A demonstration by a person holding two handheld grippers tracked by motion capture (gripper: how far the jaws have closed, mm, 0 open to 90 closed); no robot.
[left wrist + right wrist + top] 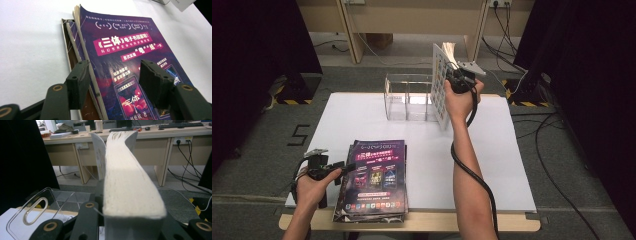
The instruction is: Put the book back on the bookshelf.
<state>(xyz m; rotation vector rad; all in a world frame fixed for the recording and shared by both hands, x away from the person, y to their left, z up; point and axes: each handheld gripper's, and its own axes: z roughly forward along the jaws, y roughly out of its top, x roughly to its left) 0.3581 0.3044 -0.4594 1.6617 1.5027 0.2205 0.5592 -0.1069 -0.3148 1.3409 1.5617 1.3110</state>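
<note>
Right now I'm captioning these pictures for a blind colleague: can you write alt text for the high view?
The right gripper holds a book upright beside a clear plastic organizer at the far side of a white table. The left gripper rests at the edge of a stack of purple magazines near the person.

A white table carries a stack of purple-covered magazines at its near left edge and a clear acrylic organizer with upright dividers near its far edge, well apart.
</note>
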